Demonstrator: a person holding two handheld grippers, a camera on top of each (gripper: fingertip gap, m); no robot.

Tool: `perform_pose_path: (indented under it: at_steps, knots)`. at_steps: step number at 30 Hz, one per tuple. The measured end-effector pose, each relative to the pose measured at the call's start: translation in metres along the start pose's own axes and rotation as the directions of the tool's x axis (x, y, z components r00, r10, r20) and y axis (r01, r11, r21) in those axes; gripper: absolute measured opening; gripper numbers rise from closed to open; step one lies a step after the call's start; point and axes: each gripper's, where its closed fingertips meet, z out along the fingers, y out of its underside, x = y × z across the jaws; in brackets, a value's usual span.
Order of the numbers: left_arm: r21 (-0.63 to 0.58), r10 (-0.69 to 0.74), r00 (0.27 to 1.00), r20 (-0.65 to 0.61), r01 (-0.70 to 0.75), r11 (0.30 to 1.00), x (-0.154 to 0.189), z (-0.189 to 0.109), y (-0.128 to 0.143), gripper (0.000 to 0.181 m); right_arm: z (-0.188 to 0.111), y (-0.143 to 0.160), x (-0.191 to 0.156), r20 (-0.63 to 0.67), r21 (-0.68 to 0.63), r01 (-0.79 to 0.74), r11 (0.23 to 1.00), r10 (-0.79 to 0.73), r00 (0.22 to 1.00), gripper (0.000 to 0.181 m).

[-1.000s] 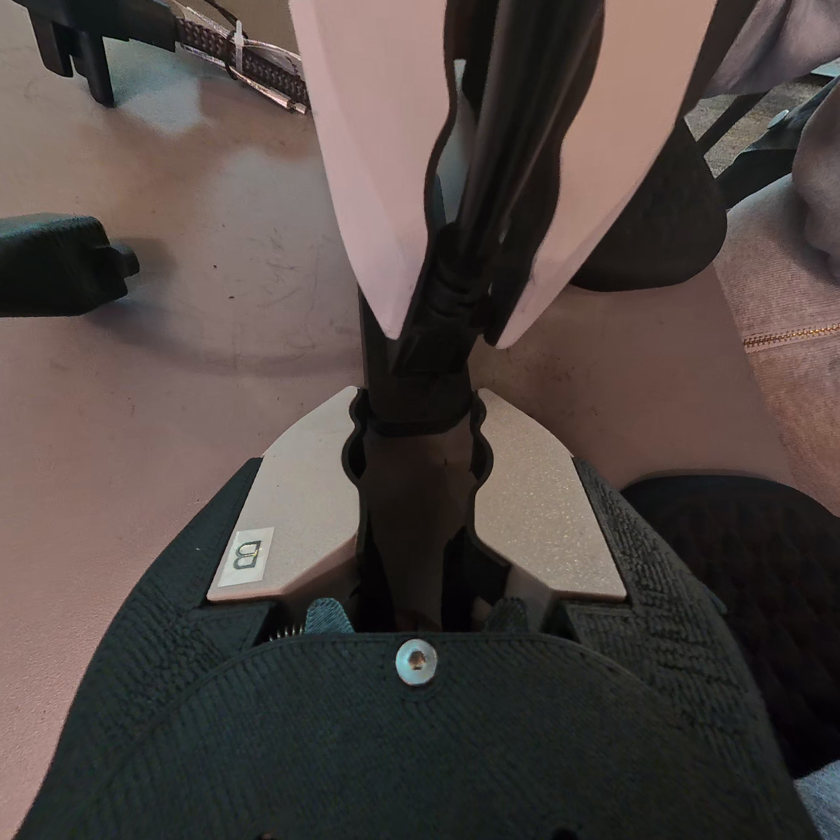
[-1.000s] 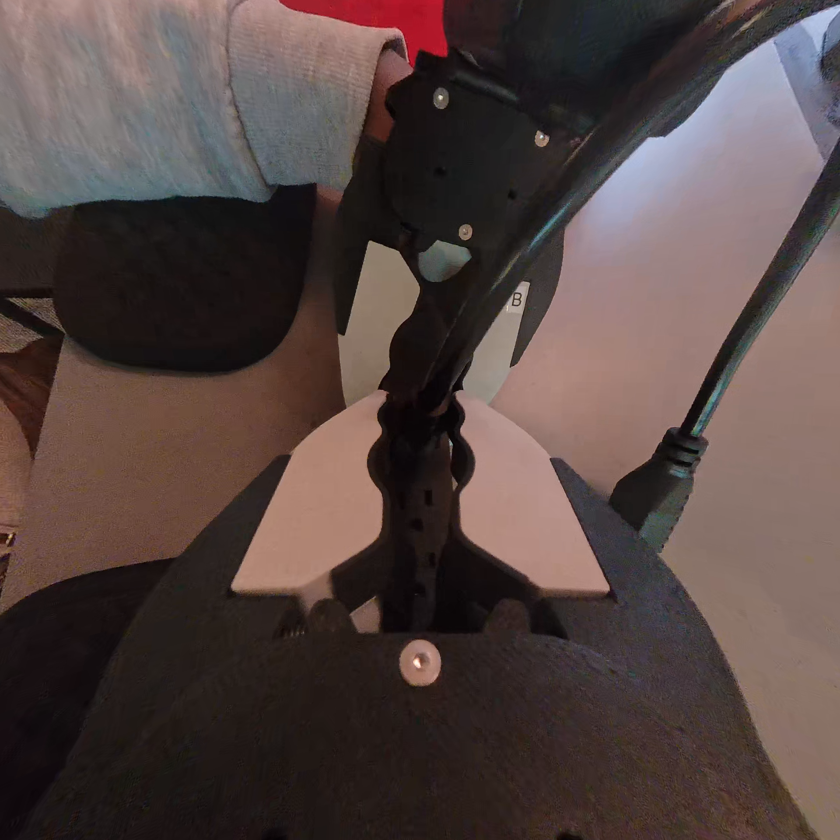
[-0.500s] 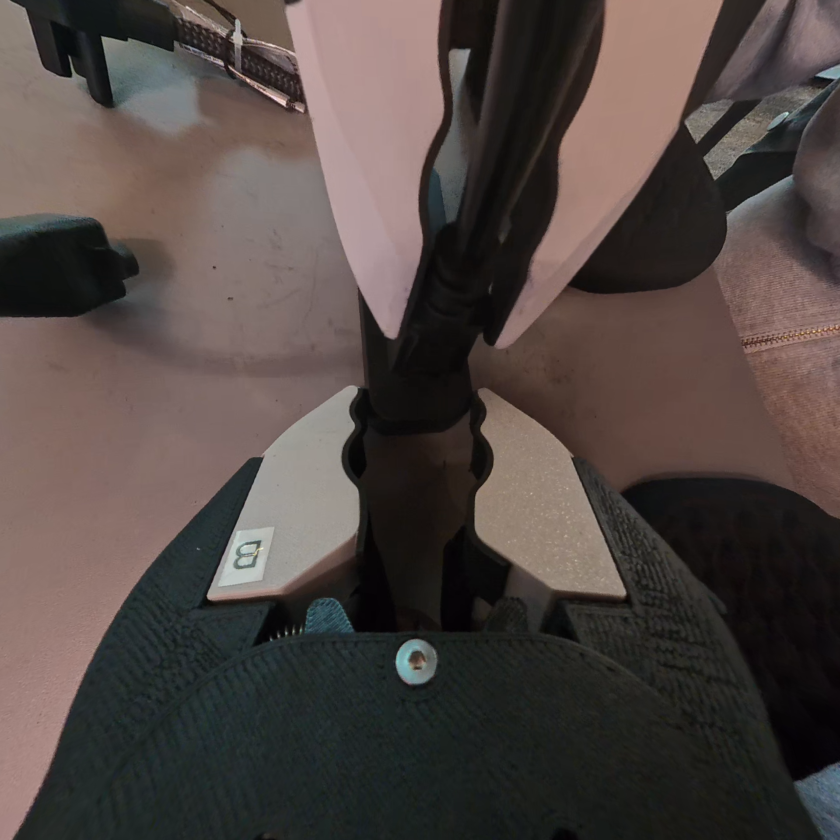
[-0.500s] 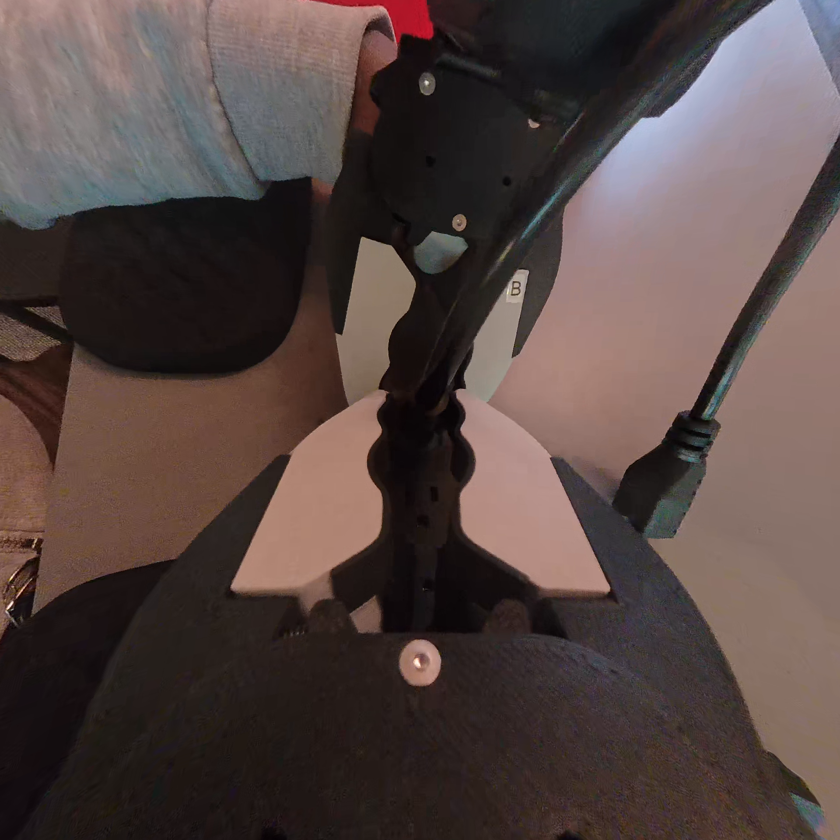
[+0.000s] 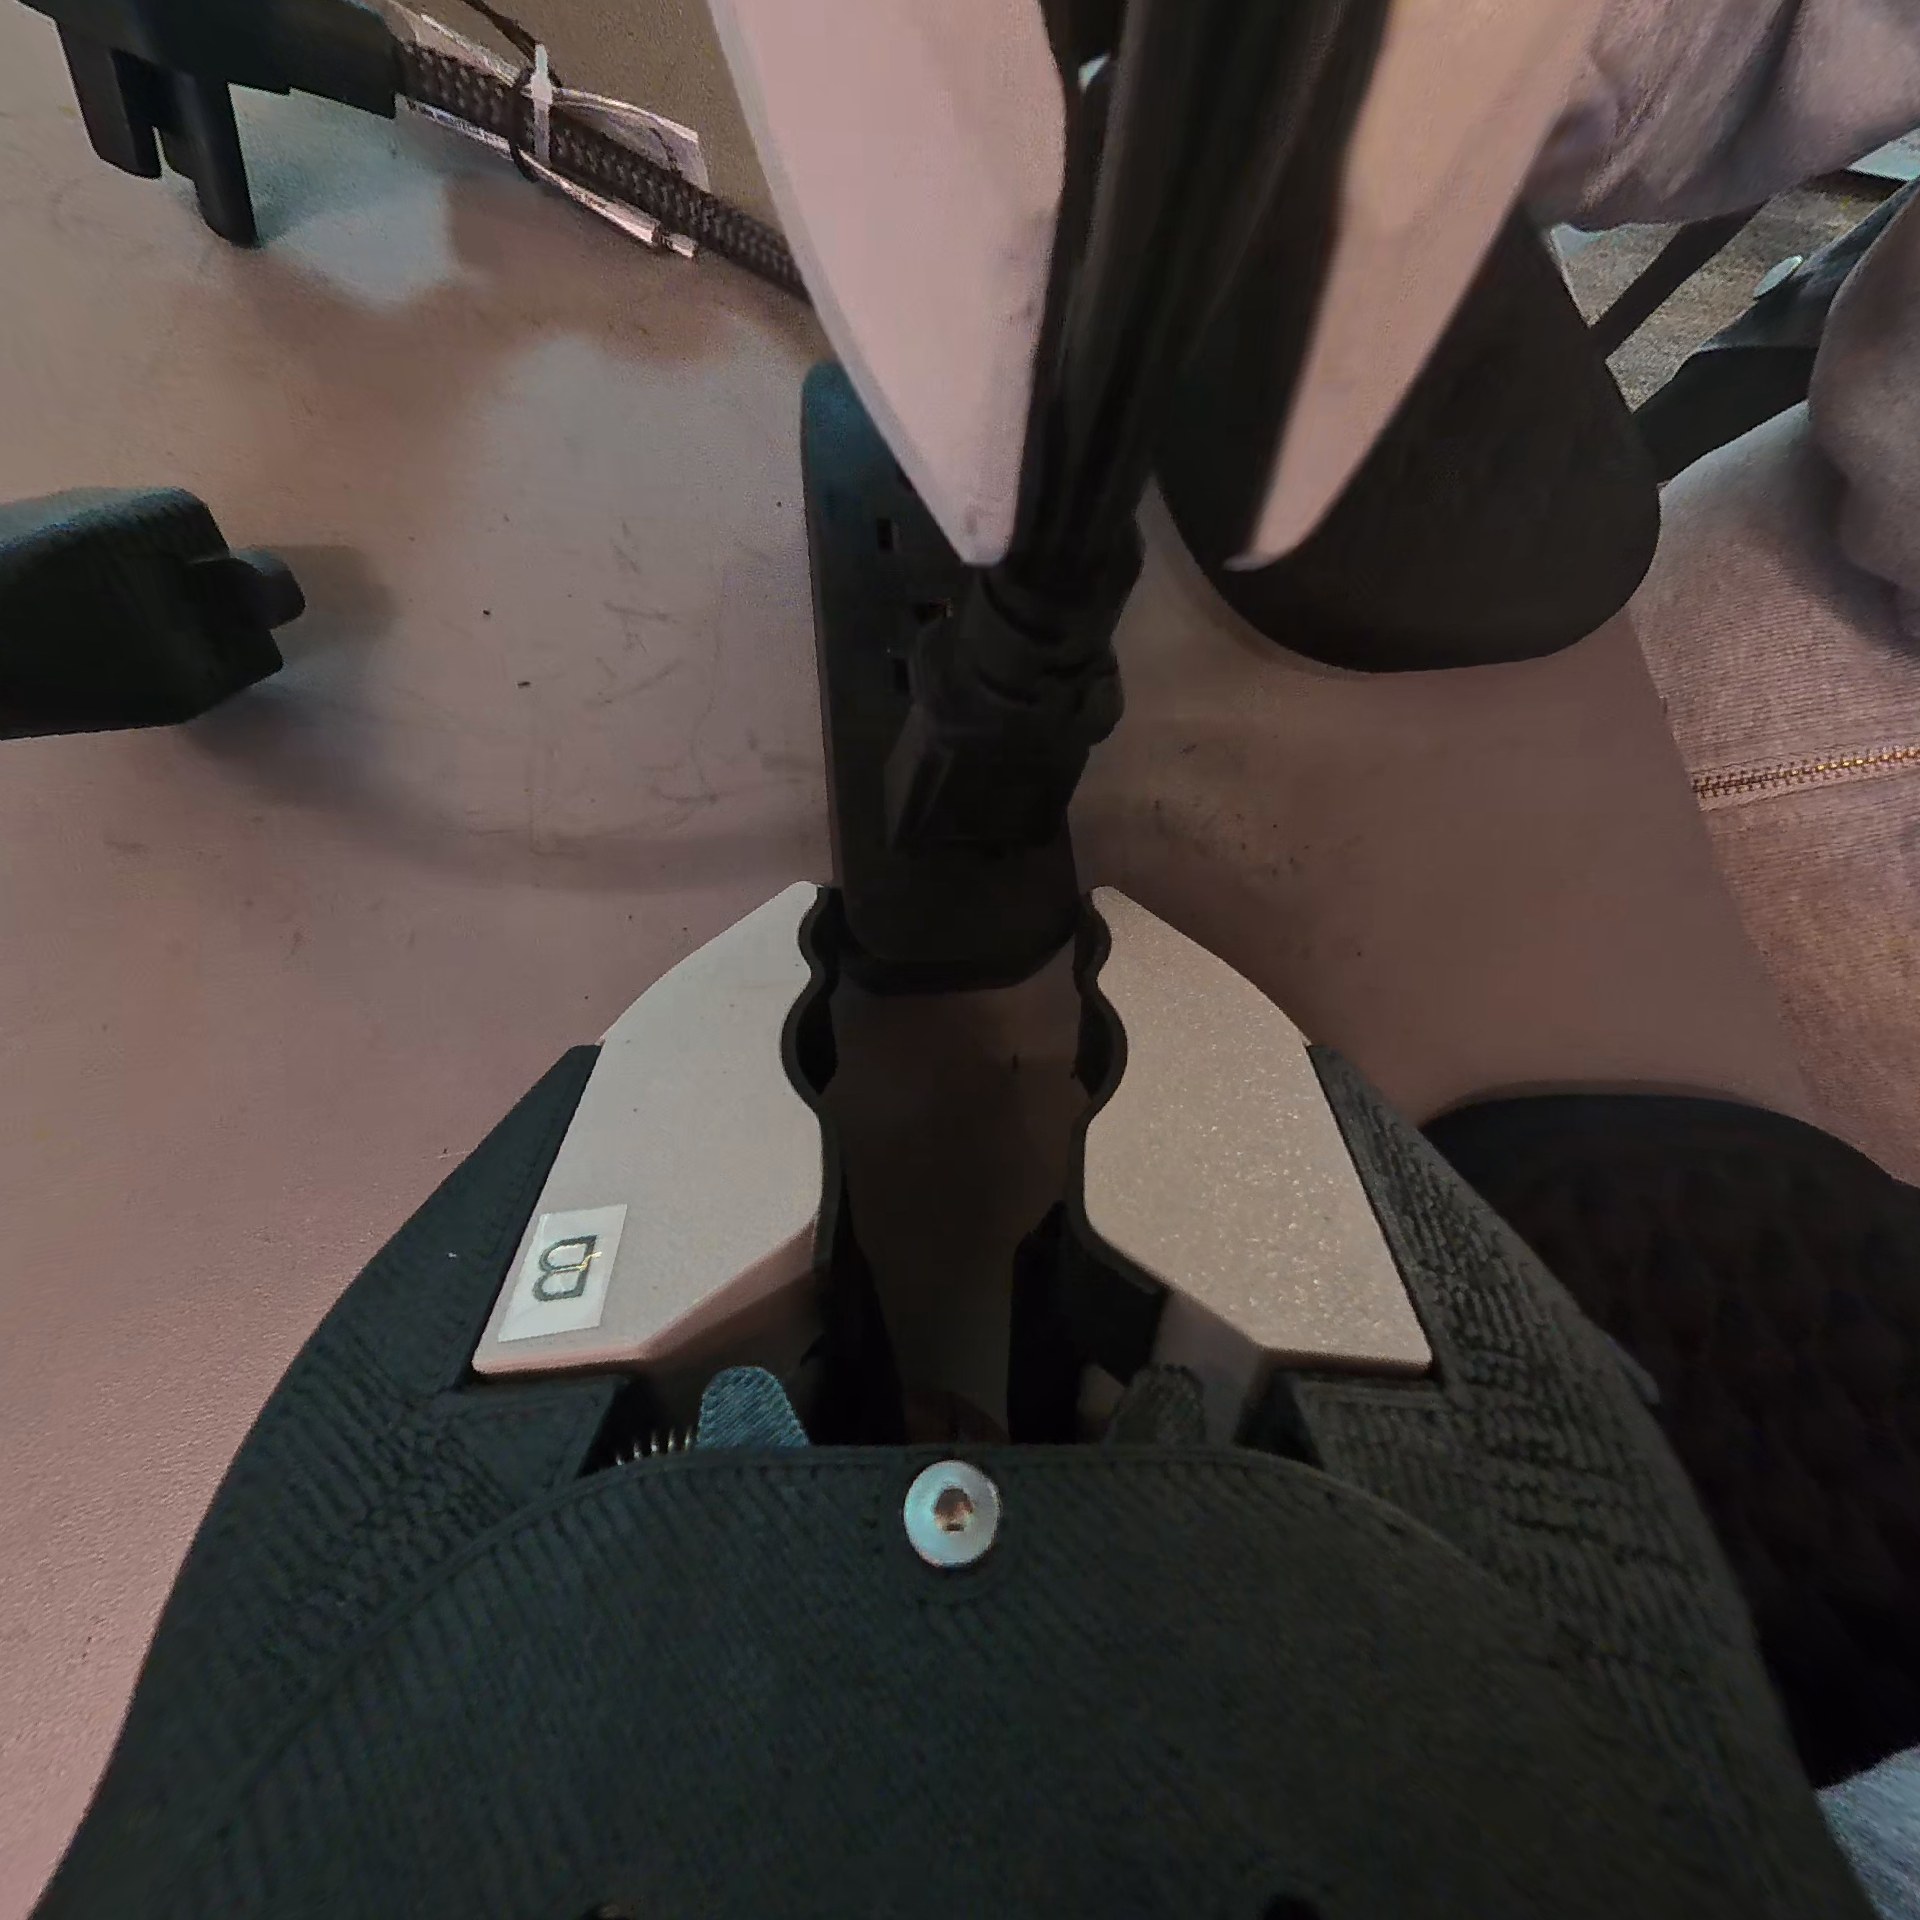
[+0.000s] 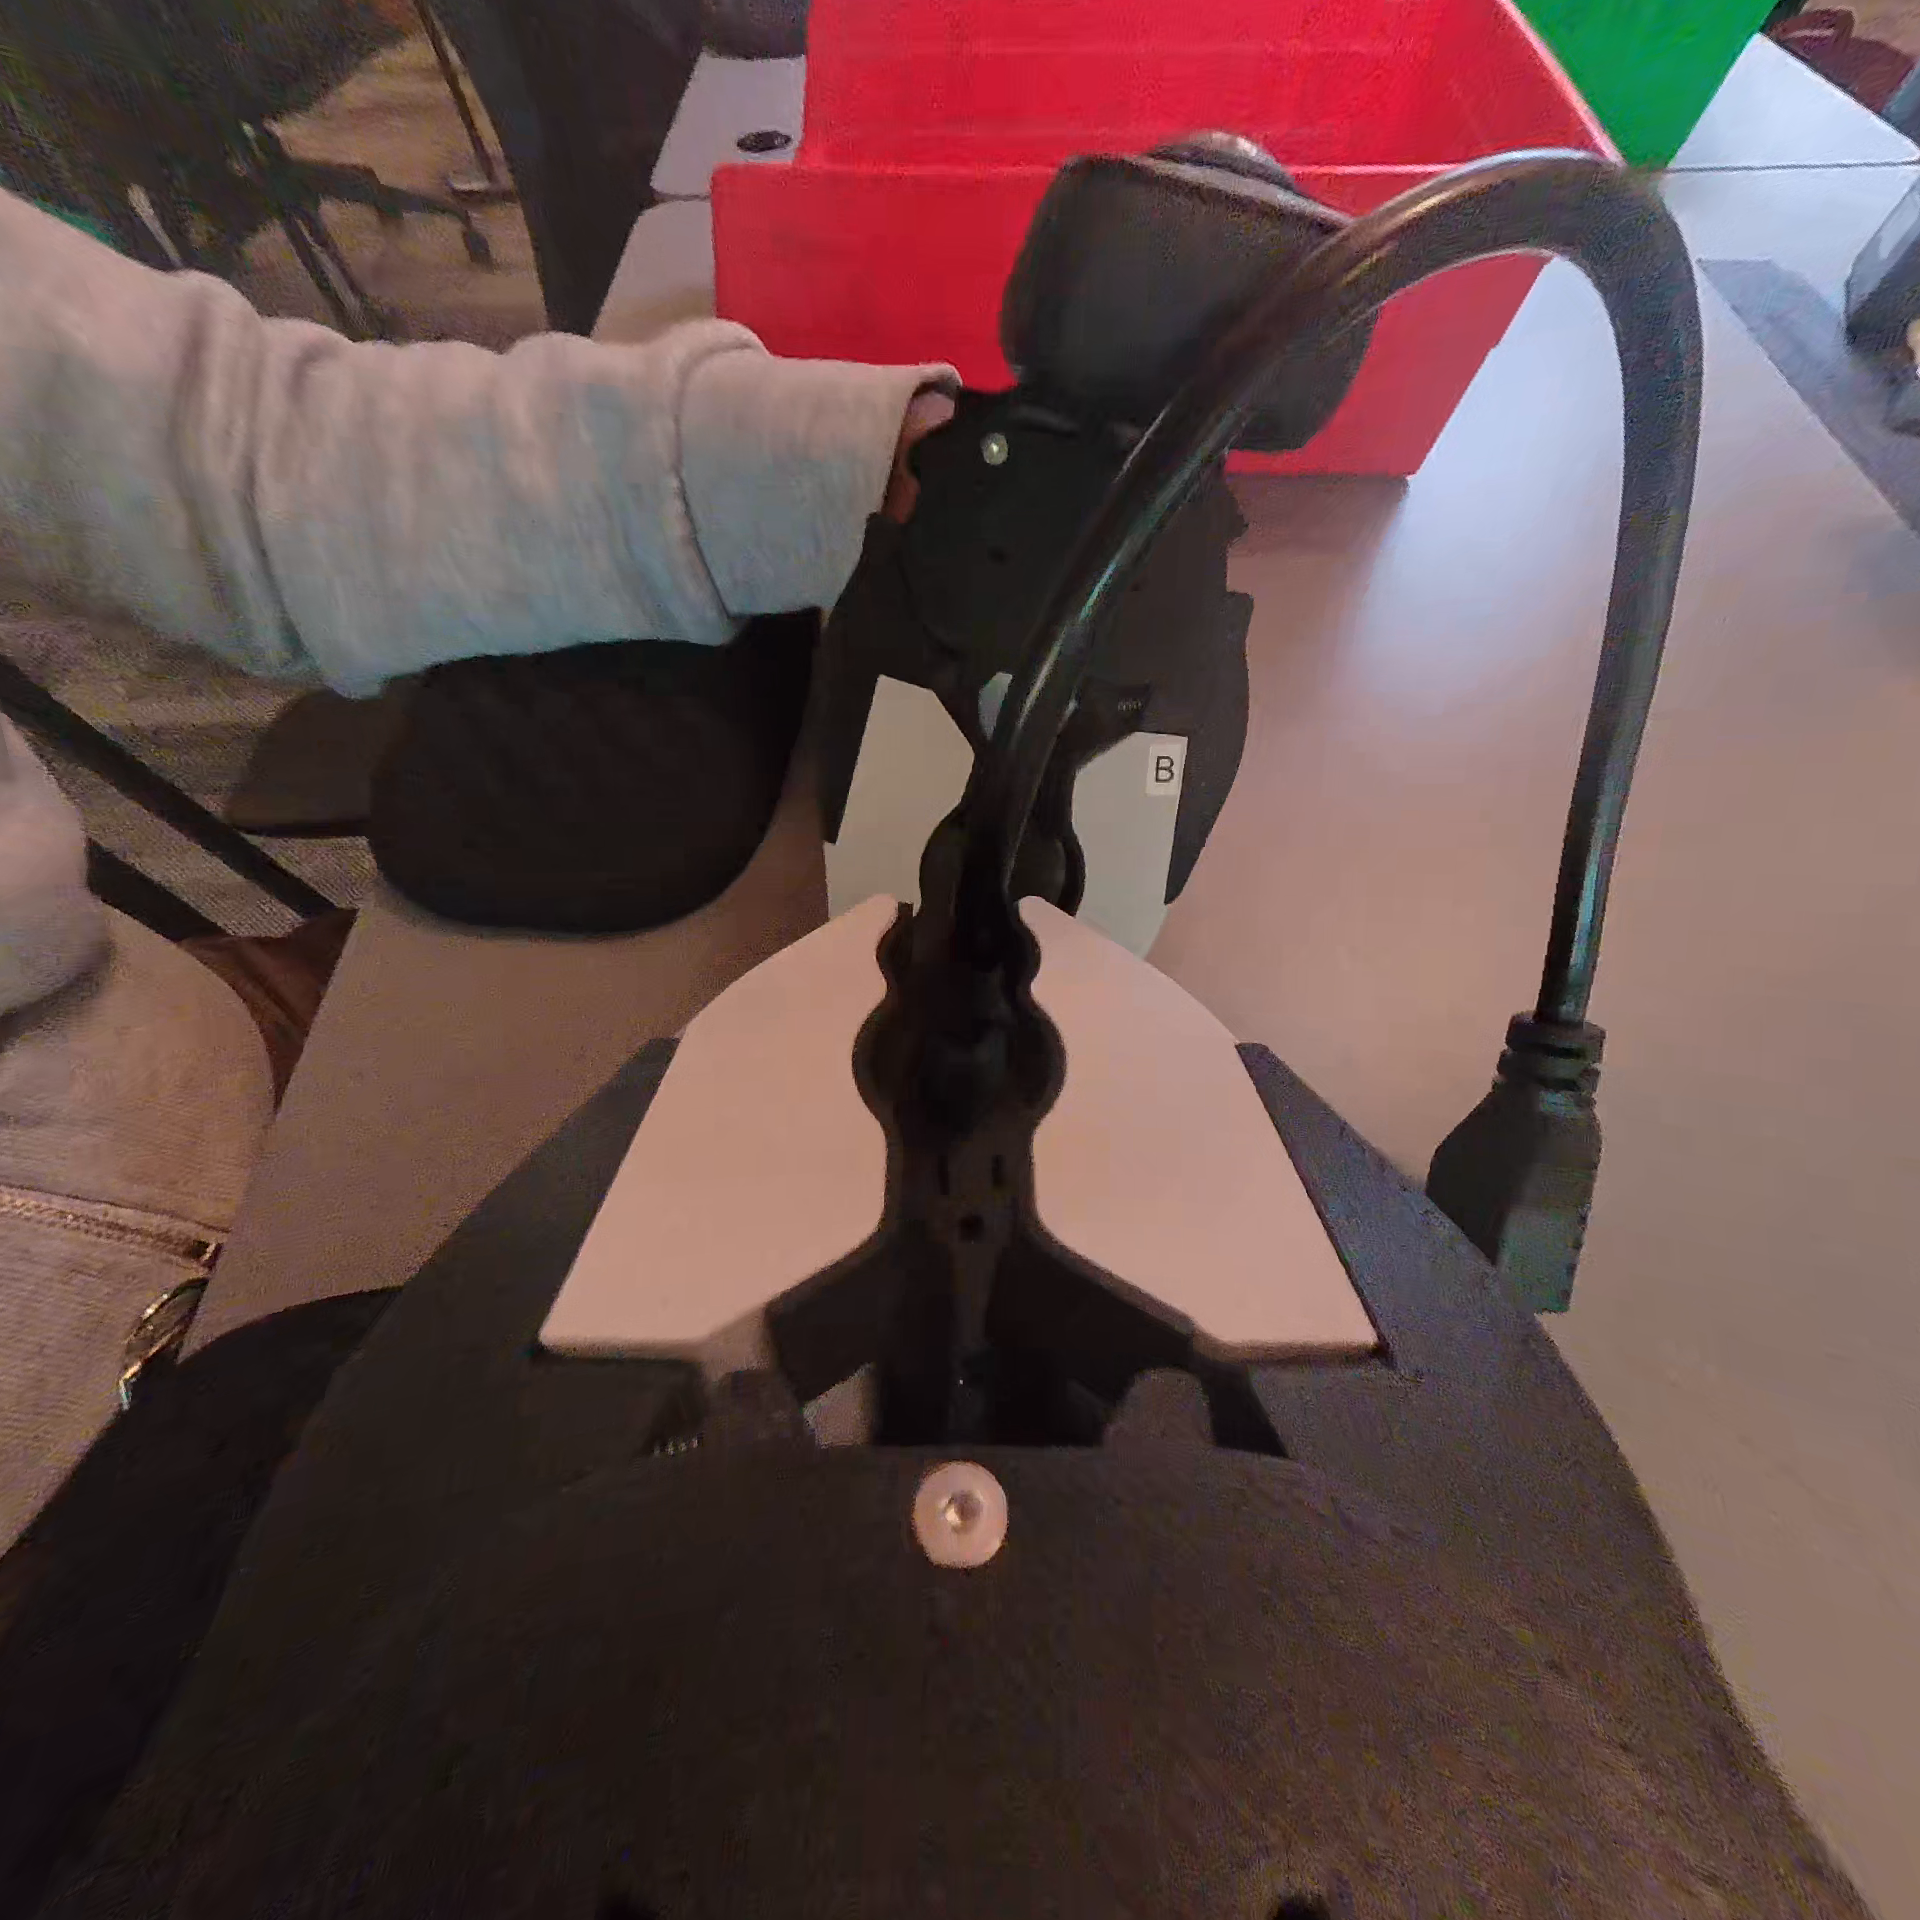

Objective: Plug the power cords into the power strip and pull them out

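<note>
Right gripper (image 6: 961, 914) risen with cord (image 6: 1538, 208), fingers clamped on it; left gripper (image 5: 956, 914) fingers grip power strip (image 5: 883, 644). Plug (image 5: 997, 727) apparently withdrawing.

One small white sticker (image 5: 566, 1270) w/ a single dark printed character sits on the left claw (image 5: 956, 914), at the rear outer corner of its left finger (image 5: 707, 1143); seen from behind it reads upside down. Right wrist view shows the same sticker (image 6: 1164, 771) upright, black on white. White tags (image 5: 613, 114) are zip-tied round a braided cable (image 5: 717, 223) at the counter's (image 5: 416, 644) far edge; their print is too small to read.
</note>
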Motion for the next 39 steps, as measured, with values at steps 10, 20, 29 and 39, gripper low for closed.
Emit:
perform_pose_path:
  at_steps: [10,20,29,39]
  knots:
    - [0.0,0.0,1.0,0.001,0.0,1.0,0.0,0.0,0.0,0.044,0.01,0.015,0.002,-0.032,-0.104,0.036,0.994,-0.039,0.999,0.017]
    - [0.0,-0.001,1.0,-0.004,0.001,1.0,0.001,0.0,0.0,0.044,0.011,0.017,0.001,-0.042,-0.141,-0.035,0.989,0.029,0.999,0.017]
    - [-0.001,0.004,1.0,-0.006,-0.004,1.0,0.002,0.002,-0.001,0.045,0.009,0.019,0.001,-0.039,-0.158,-0.12,0.98,0.115,0.993,0.017]
    - [-0.002,0.008,1.0,-0.018,-0.008,1.0,0.004,0.002,-0.001,0.045,0.006,0.02,0.0,0.011,-0.142,-0.179,0.974,0.182,0.983,0.017]
